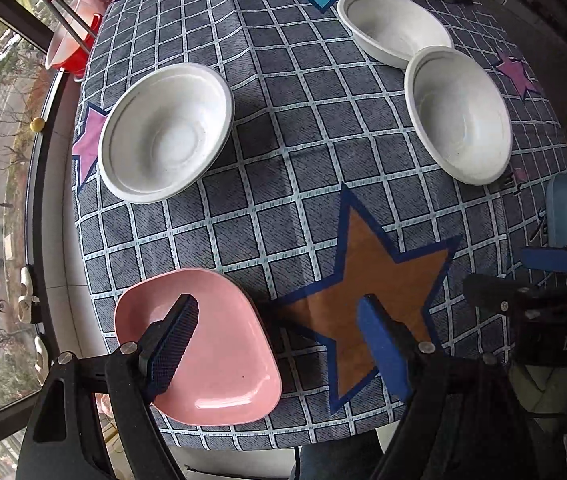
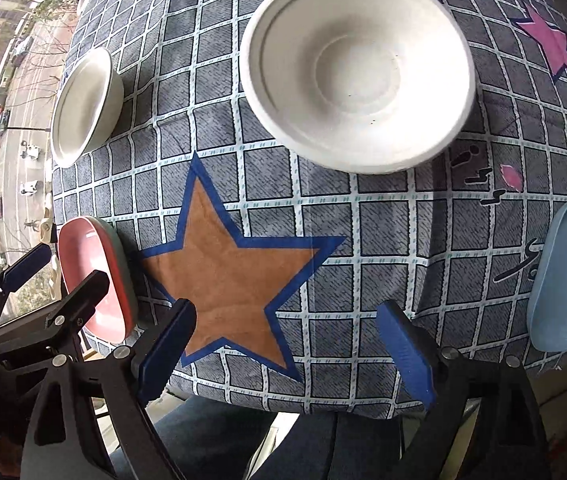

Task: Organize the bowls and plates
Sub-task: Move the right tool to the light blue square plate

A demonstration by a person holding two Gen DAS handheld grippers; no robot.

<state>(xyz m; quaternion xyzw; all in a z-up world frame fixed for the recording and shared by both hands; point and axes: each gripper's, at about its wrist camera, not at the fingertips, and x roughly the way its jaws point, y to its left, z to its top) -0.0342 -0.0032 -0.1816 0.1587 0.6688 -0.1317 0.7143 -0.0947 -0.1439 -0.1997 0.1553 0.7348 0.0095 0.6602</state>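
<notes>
Landmark: brown star (image 2: 227, 276), a matte patch edged in blue, on the grid-printed quilted tablecloth (image 1: 283, 120); glossy rounded-square pink plate (image 1: 211, 352) left of it; smooth blue plate (image 2: 563, 276) right; three ribbed matte white bowls (image 1: 165, 132) (image 1: 459, 114) (image 1: 393, 26) beyond; left gripper (image 1: 279, 344) and right gripper (image 2: 287, 348) both spread, holding nothing; window left of the table.

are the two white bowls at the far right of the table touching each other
Cannot tell. In the left wrist view the nearer white bowl overlaps the rim of the farther white bowl, so no gap shows, but actual contact isn't plain either.
</notes>
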